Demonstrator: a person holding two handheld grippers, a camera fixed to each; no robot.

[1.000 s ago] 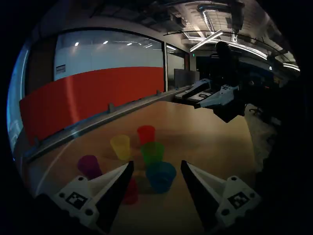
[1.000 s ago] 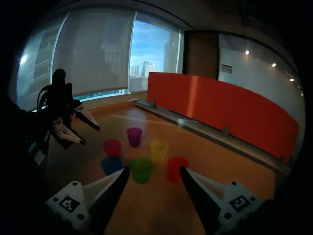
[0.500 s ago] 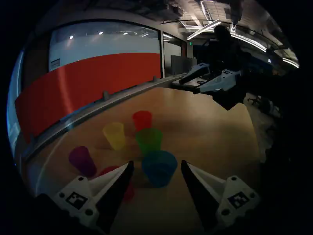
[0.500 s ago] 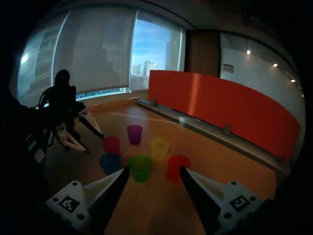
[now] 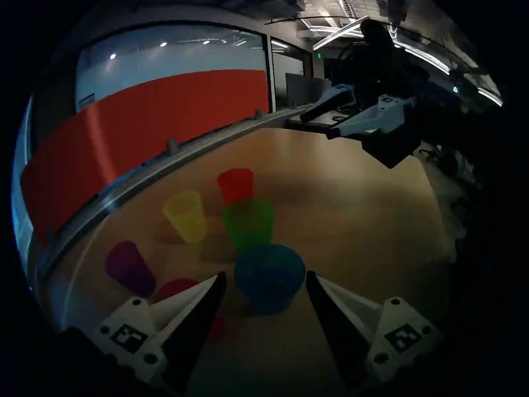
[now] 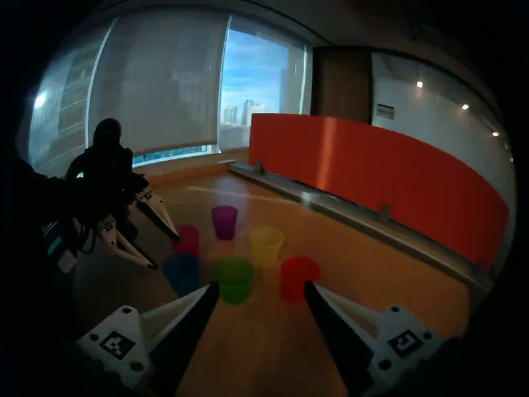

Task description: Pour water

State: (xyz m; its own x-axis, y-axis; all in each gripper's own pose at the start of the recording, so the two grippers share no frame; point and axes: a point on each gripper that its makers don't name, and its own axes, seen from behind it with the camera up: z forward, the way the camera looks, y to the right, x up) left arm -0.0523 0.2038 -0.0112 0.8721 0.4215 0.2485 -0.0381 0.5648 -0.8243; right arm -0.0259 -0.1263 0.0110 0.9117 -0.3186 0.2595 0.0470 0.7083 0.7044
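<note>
I'm seeing my right gripper (image 6: 261, 286) spread wide above the wooden table (image 6: 264, 351), green cup (image 6: 233, 279) and red cup (image 6: 297, 278) just ahead, with the left gripper (image 6: 165, 251) gaping beside the blue cup (image 6: 180, 273).

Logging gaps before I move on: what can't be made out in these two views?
Water in the blue cup or the others: left gripper view, too dark inside to tell.
The dark red cup: left gripper view, partly behind the left gripper.
The hand holding it: right gripper view, a backlit silhouette against the window.
</note>
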